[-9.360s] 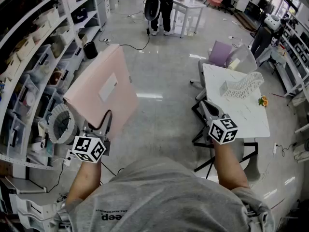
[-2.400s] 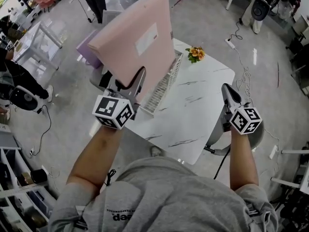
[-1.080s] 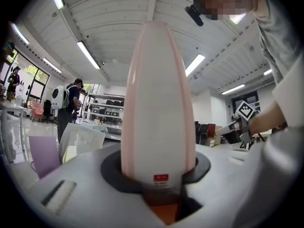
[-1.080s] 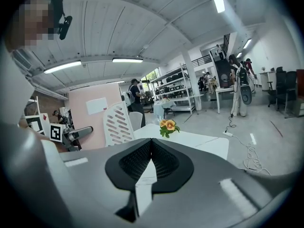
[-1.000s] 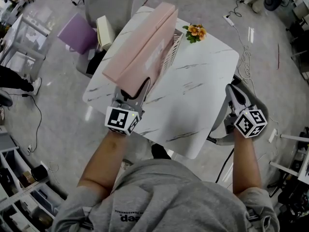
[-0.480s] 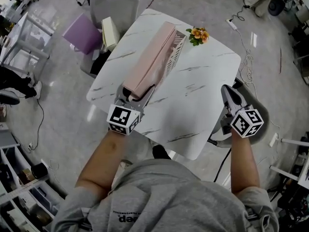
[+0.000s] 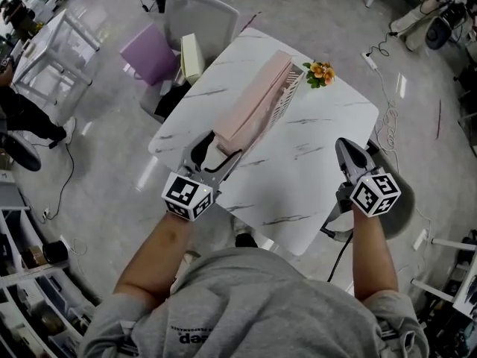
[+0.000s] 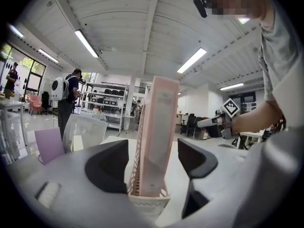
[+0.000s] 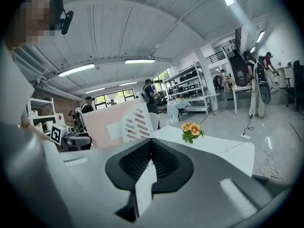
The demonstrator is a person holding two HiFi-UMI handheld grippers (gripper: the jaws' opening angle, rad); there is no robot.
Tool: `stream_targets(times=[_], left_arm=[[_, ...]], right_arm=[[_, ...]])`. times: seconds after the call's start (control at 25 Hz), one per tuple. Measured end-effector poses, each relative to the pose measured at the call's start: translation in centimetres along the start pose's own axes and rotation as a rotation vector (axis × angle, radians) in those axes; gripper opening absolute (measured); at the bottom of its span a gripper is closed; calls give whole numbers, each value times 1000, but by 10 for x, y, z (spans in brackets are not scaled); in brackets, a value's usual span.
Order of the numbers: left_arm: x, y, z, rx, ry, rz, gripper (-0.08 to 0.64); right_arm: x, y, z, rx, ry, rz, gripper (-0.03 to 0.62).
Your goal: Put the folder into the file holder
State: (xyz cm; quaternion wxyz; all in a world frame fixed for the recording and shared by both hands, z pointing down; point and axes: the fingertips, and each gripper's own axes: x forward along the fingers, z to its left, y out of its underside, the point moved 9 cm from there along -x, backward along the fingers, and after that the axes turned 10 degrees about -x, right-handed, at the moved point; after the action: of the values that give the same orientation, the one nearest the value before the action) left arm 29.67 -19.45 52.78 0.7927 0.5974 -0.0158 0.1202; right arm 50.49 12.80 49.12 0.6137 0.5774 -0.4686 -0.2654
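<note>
The pink folder (image 7: 253, 109) stands on edge in the white mesh file holder (image 7: 288, 98) on the marble table (image 7: 313, 177). My left gripper (image 7: 214, 149) sits at the folder's near end. Its jaws are opening, one on each side of the folder, and the pads are off it. In the left gripper view the folder (image 8: 159, 137) rises upright from the holder (image 8: 148, 202), between the spread jaws of the left gripper (image 8: 152, 163). My right gripper (image 7: 345, 151) hovers at the table's right edge, shut and empty. The right gripper view shows the right gripper (image 9: 151, 161) with its jaws together, and the folder (image 9: 107, 122) and holder (image 9: 137, 121) beyond it.
A small bunch of orange flowers (image 7: 322, 71) lies past the holder's far end. A grey chair (image 7: 201, 13) holding a cream book (image 7: 191, 49) stands off the table's far left, with a purple seat (image 7: 149, 53) beside it. People stand in the background.
The folder came down from tilted in the air to upright in the holder. My left jaws spread and let go of it. The right gripper barely moved.
</note>
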Motion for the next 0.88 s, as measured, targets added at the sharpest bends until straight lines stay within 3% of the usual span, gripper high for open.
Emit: stream_targets(times=[0.2,0.44,0.64,0.88], left_arm=[[-42,-5,5,-40,-21,-18,346],[-100,-10,11,-74,-70,-56,183],[-165,-16,23,-116,-165,-115,68],[-274,-16,38,-166,-315,-179,60]], right_arm=[[19,-7,23,-28,-71,11,5],[38,-8,69,-52,-163,30,5],[63,-12,121,-78,-254,38,5],[86,-19,212,-133,-377,42,5]])
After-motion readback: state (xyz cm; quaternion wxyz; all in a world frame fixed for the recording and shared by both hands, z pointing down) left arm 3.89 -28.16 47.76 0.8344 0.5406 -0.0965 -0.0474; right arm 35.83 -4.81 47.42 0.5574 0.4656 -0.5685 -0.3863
